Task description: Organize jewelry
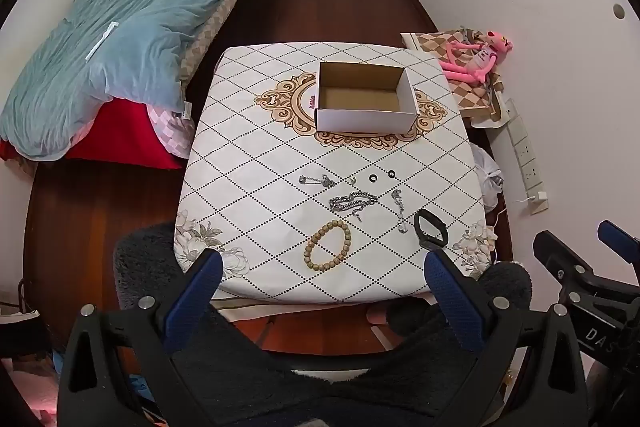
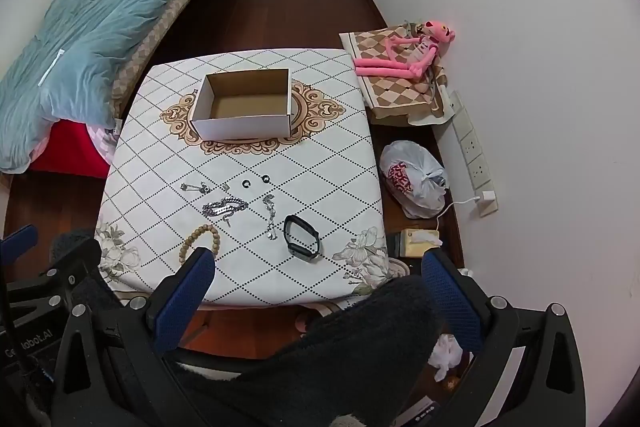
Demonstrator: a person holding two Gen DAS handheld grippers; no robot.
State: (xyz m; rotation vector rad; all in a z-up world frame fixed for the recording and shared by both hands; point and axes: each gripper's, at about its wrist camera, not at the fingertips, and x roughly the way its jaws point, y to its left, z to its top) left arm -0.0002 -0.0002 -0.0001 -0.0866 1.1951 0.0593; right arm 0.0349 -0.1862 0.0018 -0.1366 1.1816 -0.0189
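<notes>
My right finger (image 1: 448, 287) clips the black band (image 1: 430, 229); small silver pieces too tiny to identify. Left gripper (image 1: 322, 279) and right gripper (image 2: 318, 277) hover spread wide, holding nothing, short of the table (image 1: 248, 163).

Legible markings are few. In the left wrist view, the right tool (image 1: 576, 259), seen at the frame's right edge, carries white letters reading "DAS", cut off by the edge. In the right wrist view, the left tool (image 2: 44, 267) bears white lettering, partly hidden, ending "tabot.AI". The plastic bag (image 2: 414, 179) on the floor shows red print, unreadable. A small red mark on the surface (image 1: 312, 103) beside the box is too small to read.
</notes>
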